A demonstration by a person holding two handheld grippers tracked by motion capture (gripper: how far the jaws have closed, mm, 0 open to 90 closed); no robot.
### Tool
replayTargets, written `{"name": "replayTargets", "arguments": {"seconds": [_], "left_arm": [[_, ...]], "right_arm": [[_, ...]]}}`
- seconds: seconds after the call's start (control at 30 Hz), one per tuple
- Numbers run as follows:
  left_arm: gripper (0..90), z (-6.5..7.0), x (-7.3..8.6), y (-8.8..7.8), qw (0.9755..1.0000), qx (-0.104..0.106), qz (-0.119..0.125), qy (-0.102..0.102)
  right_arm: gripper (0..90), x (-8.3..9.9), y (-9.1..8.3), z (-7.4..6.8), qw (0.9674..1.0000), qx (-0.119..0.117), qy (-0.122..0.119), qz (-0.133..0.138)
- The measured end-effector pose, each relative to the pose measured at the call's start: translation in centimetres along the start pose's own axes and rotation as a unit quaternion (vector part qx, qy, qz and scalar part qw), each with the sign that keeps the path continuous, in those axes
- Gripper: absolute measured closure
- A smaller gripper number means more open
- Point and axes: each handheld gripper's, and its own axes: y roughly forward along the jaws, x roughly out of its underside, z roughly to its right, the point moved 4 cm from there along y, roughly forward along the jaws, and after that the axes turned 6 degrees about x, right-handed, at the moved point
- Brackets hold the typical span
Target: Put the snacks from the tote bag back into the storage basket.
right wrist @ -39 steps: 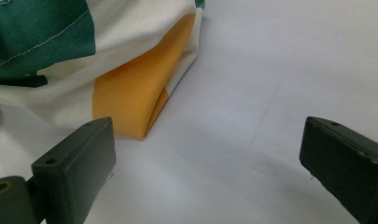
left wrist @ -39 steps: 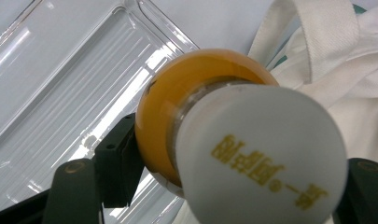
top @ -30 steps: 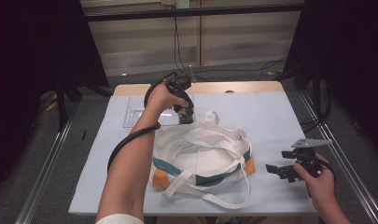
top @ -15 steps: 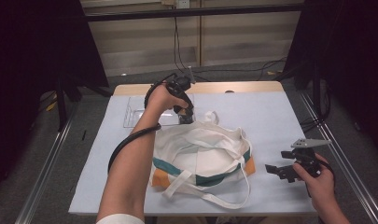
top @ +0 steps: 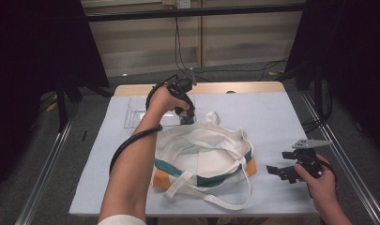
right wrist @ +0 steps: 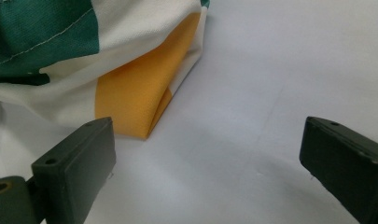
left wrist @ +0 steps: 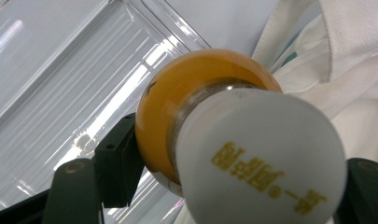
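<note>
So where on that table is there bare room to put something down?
The blue mat lies bare right of the tote bag, up to the right gripper, and along the left edge, in front of the clear tray. It is crowded where the left gripper holds a bottle at the bag's mouth.

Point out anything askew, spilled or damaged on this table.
Nothing spilled or damaged. The tote bag lies slumped and rumpled, its straps sprawled loose toward the near table edge. The left tool grips an orange bottle with a white cap, lying sideways across its jaws over the clear tray.
</note>
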Motion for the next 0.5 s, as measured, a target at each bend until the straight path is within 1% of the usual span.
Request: {"name": "replayTargets", "arguments": {"seconds": [0.13, 0.17, 0.23, 0.3, 0.33, 0.37, 0.43, 0.47, 0.5], "left_arm": [[30.0, 0.07, -0.02, 0.0, 1.0, 0.0, -0.002, -0.001], [30.0, 0.04, -0.05, 0.02, 1.0, 0.002, -0.003, 0.004], [29.9, 0.05, 0.0, 0.02, 1.0, -0.001, -0.001, -0.001], [29.9, 0.03, 0.0, 0.02, 1.0, 0.0, 0.0, 0.0], [29.8, -0.01, -0.01, 0.01, 1.0, 0.0, -0.002, 0.007], [29.8, 0.1, 0.02, 0.08, 1.0, -0.001, 0.002, 0.001], [29.7, 0.0, 0.03, 0.08, 1.0, 0.0, 0.002, 0.006], [29.6, -0.03, 0.04, 0.09, 1.0, 0.002, 0.003, 0.006], [29.5, -0.06, 0.09, 0.06, 1.0, 0.0, 0.004, 0.001]], "right_arm": [[3.5, 0.02, -0.03, 0.02, 1.0, 0.001, 0.001, -0.001], [3.5, 0.01, -0.03, 0.02, 1.0, 0.001, 0.001, -0.001], [3.5, -0.01, -0.04, 0.0, 1.0, 0.001, 0.001, -0.001], [3.6, -0.01, -0.06, -0.02, 1.0, 0.001, 0.001, -0.001], [3.6, -0.01, -0.06, -0.01, 1.0, 0.002, 0.0, -0.001], [3.5, -0.01, -0.05, -0.01, 1.0, 0.002, 0.001, 0.0], [3.6, -0.02, -0.07, 0.01, 1.0, 0.003, 0.0, 0.001], [3.6, -0.03, -0.06, -0.02, 1.0, 0.004, -0.001, 0.001], [3.5, -0.03, -0.07, -0.07, 1.0, 0.003, 0.001, -0.001]]}}
